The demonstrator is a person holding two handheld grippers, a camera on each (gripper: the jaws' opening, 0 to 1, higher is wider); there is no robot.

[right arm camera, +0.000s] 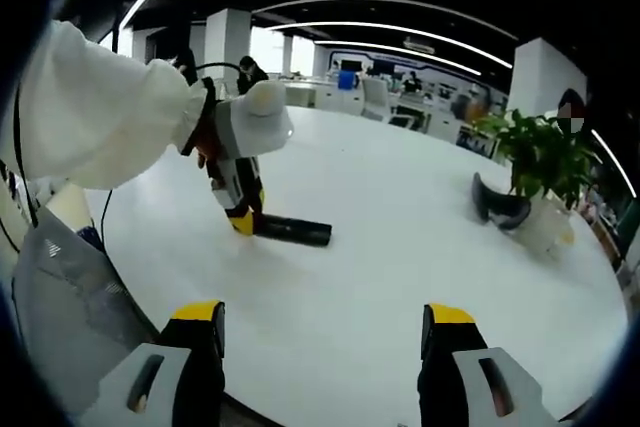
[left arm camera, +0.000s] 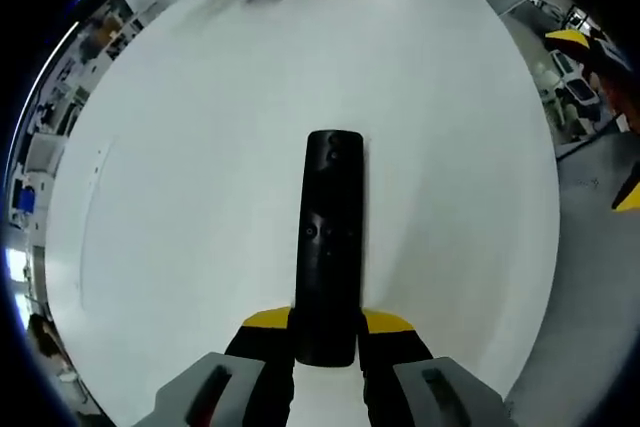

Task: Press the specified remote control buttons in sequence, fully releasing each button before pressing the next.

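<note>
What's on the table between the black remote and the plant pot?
Nothing: in the right gripper view, bare white table lies between remote and plant pot.

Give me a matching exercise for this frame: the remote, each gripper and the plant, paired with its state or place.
Things:
1. remote control
2. left gripper
3. right gripper
4. potted plant

States or places:
A. open, holding nothing, well back from the remote
B. lying flat on the white table, one end between yellow-tipped fingers
C. near the table's far edge, beside a dark curved object
D. shut on the remote's near end

Pairs: 1-B, 2-D, 3-A, 4-C
</note>
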